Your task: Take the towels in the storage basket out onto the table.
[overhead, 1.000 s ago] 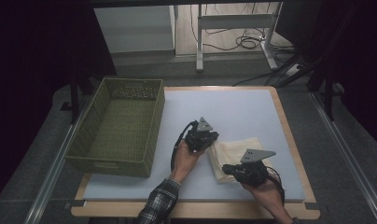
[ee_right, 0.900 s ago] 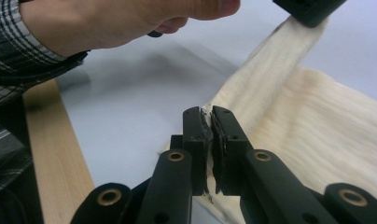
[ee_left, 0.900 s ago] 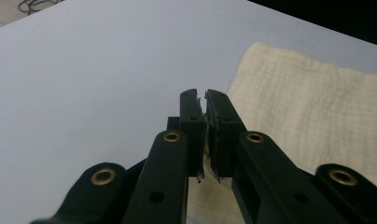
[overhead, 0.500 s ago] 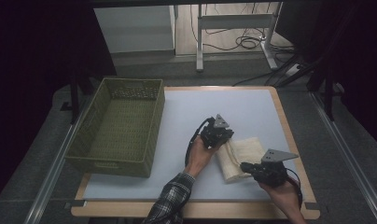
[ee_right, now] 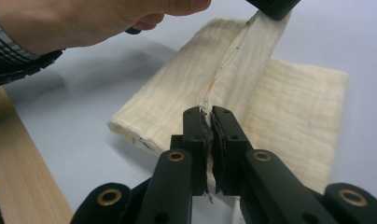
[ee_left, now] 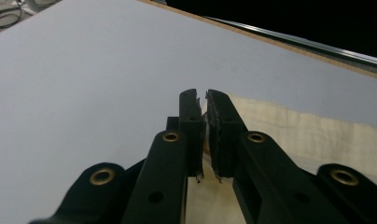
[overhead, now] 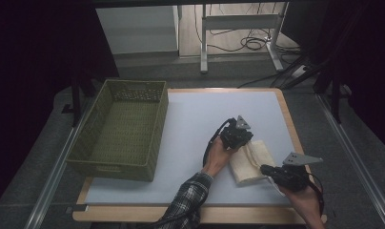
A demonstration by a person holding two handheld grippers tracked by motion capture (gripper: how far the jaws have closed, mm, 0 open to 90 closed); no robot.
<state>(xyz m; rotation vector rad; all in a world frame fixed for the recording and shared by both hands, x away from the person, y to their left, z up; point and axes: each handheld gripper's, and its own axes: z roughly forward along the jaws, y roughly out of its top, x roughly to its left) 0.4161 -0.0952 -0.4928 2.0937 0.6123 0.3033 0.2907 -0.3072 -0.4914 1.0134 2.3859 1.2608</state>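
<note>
A cream cloth (overhead: 250,164) lies folded on the white table (overhead: 200,114), right of centre. My left gripper (overhead: 244,142) is at the cloth's far edge, jaws shut on a thin layer of cloth (ee_left: 308,135); its tips (ee_left: 201,95) pinch the fabric. My right gripper (overhead: 266,169) is at the near right edge, shut on the same raised hem (ee_right: 207,112). In the right gripper view the lifted flap of the cloth (ee_right: 252,56) runs taut up to the left gripper (ee_right: 270,7). The lower layer of the cloth (ee_right: 298,121) lies flat beneath.
A green woven basket (overhead: 112,169) stands at the table's left side, nothing visible inside it. The table's wooden edge (overhead: 295,138) runs just right of the cloth. A checked sleeve (overhead: 188,202) reaches in from the bottom.
Both hands have moved to the right across the table, carrying the pinched cloth edge with them. The cloth now lies nearer the right edge.
</note>
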